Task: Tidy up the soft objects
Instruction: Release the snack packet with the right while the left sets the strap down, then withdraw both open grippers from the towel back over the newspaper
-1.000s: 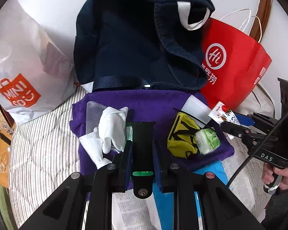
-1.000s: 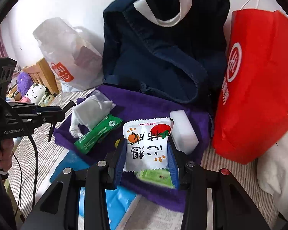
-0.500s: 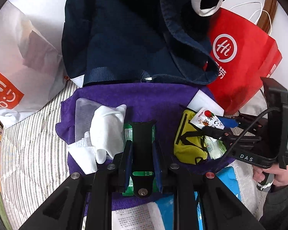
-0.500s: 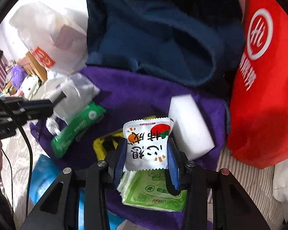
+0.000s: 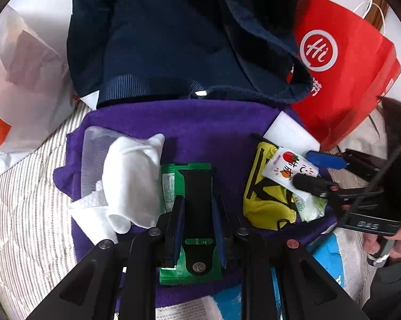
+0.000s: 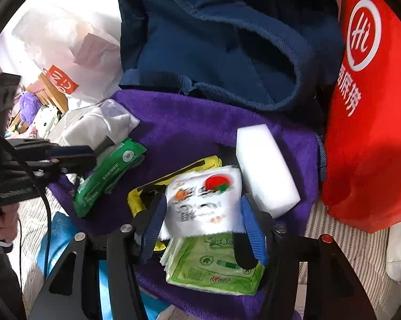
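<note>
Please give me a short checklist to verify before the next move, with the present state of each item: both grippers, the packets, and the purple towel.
1. Right gripper jaws opening around the white snack packet: ok, packet blurred, between the pads.
2. Snack packet has a landing place: ok, light green wipes pack and yellow pouch lie under it on the purple towel.
3. Left gripper closed on the dark green packet: ok, pads sit tight against it.
4. White sponge block free of the right fingers: ok, beside them.
5. White gloves clear of the left gripper: cannot tell, they lie right beside it.
</note>
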Demonstrator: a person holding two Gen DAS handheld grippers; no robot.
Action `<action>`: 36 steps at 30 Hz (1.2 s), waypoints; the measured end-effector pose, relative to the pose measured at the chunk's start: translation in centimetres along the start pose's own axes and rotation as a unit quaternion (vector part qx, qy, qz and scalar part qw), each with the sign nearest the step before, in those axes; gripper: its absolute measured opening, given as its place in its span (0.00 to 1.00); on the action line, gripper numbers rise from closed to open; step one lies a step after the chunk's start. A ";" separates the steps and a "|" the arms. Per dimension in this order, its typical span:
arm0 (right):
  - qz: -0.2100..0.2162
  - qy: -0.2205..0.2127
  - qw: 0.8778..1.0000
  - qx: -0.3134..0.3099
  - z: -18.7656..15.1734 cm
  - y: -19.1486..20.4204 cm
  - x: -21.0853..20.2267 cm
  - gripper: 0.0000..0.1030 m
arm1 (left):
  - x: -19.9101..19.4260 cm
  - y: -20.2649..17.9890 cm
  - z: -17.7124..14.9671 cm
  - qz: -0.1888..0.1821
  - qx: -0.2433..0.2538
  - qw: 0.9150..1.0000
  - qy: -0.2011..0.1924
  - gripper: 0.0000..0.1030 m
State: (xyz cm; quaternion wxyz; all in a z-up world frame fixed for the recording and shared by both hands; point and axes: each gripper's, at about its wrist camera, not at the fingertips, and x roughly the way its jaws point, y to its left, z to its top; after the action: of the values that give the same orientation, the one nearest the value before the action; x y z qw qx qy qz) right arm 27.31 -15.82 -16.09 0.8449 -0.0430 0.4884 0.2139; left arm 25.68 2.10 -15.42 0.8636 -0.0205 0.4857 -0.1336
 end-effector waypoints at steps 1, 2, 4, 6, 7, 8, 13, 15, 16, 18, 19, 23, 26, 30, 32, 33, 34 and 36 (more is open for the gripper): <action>0.000 -0.002 1.000 0.000 0.1 0.0 -0.3 0.57 | 0.2 0.0 0.0 0.002 0.000 1.000 0.002 0.19; 0.000 -0.004 1.000 0.001 0.1 0.1 -0.5 0.58 | 0.5 -0.1 0.0 0.005 0.002 1.000 0.006 0.19; 0.001 -0.012 1.000 0.003 0.2 0.1 -1.1 0.59 | 1.0 -0.2 0.0 0.005 0.002 1.000 0.010 0.20; 0.002 -0.015 1.000 0.003 0.1 0.2 -1.7 0.60 | 1.6 -0.3 0.0 0.009 0.000 1.000 0.017 0.20; 0.001 -0.014 1.000 0.003 0.0 0.3 -1.8 0.60 | 1.8 -0.3 0.0 0.014 -0.001 1.000 0.019 0.20; 0.001 -0.016 1.000 0.003 0.0 0.3 -2.0 0.60 | 2.1 -0.3 0.0 0.015 0.001 1.000 0.023 0.20; 0.001 -0.018 1.000 0.006 -0.4 0.4 -2.7 0.60 | 2.6 -0.5 -0.2 0.022 -0.001 0.999 0.033 0.20; 0.001 -0.018 1.000 0.011 -0.6 0.2 -2.9 0.60 | 2.6 -0.4 -0.2 0.025 -0.003 0.999 0.037 0.24; 0.001 -0.017 1.000 0.014 -0.7 0.2 -3.0 0.60 | 2.8 -0.4 -0.2 0.027 -0.006 0.999 0.040 0.29; 0.002 -0.016 1.000 0.019 -0.9 0.1 -3.2 0.60 | 2.8 -0.3 -0.4 0.036 -0.011 0.998 0.045 0.34; 0.001 -0.017 1.000 0.021 -1.1 0.2 -3.4 0.60 | 2.8 -0.3 -0.5 0.039 -0.014 0.998 0.048 0.35; -0.005 -0.015 1.000 0.024 -1.7 0.4 -4.1 0.60 | 2.1 -0.5 -0.7 0.032 -0.017 0.998 0.045 0.52; -0.010 -0.011 0.999 0.029 -2.1 0.5 -4.6 0.62 | 1.1 -1.0 -0.9 0.036 -0.012 0.999 0.037 0.57; -0.021 -0.005 0.999 0.037 -2.5 0.6 -5.0 0.70 | -0.1 -1.5 -1.3 0.031 -0.013 0.999 0.028 0.77; -0.027 -0.004 0.999 0.042 -2.8 0.6 -5.3 0.72 | -0.9 -1.7 -1.5 0.028 -0.013 0.999 0.023 0.78; -0.030 -0.004 0.999 0.044 -2.9 0.6 -5.4 0.73 | -1.3 -1.8 -1.6 0.023 -0.015 0.999 0.023 0.80; -0.034 -0.004 0.998 0.047 -3.0 0.6 -5.6 0.75 | -1.8 -1.8 -1.8 0.020 -0.018 0.999 0.022 0.82; -0.040 -0.004 0.998 0.053 -3.2 0.6 -5.9 0.78 | -2.0 -2.2 -1.9 0.018 -0.023 0.999 0.019 0.88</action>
State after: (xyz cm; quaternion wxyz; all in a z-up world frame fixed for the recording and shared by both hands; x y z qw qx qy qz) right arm 21.97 -18.06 -12.66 0.8559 -0.0169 0.4935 0.1538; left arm 22.63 0.62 -14.35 0.8555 -0.0292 0.5057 -0.1073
